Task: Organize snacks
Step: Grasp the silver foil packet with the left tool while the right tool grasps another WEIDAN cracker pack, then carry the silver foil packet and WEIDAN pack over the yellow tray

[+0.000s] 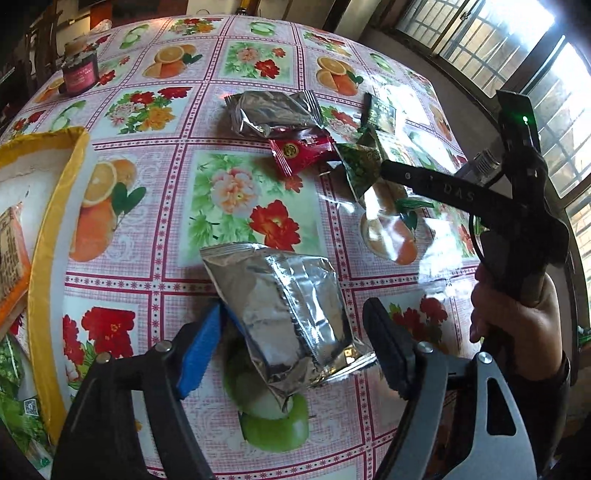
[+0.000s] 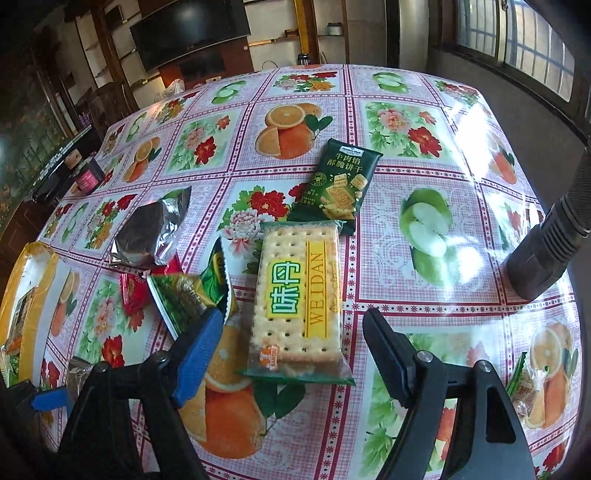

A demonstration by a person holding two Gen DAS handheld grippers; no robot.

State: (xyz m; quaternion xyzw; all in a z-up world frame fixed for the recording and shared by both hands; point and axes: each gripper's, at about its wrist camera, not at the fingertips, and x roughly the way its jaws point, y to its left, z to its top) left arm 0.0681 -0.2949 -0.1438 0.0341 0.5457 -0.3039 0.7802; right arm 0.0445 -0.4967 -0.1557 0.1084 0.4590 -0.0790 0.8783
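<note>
**Foil and cracker packs between spread claws**

Foil pack (image 1: 291, 317) lies between the fingers of the left claw (image 1: 291, 343); the blue pad (image 1: 201, 354) sits just beside its edge and the black pad (image 1: 384, 354) stands apart, so the jaws are spread and not pinching. Cracker pack (image 2: 299, 295), clear with a yellow-green label, lies flat between the fingers of the right claw (image 2: 291, 350); both pads stand off it, jaws spread. A hand (image 1: 517, 317) holds the right claw's grip in the left view.

Counted outward: two foil packs, the second (image 1: 273, 112) farther up the table; one red pack (image 1: 299, 153) touching it; one dark green biscuit pack (image 2: 338, 184) just beyond the cracker pack; two smaller green packs (image 2: 184, 295) overlapping beside the red one; one wrapped sweet (image 2: 528, 384) at the right edge. A yellow-rimmed box (image 1: 55, 229) at the left holds several packs. One jar (image 1: 79, 68) stands at the far corner.

Tablecloth (image 2: 388, 236): glossy, pink checks, panels of oranges, apples and flowers. Room: barred windows (image 1: 517, 48) at right, dark screen (image 2: 192, 33) and shelves behind.
</note>
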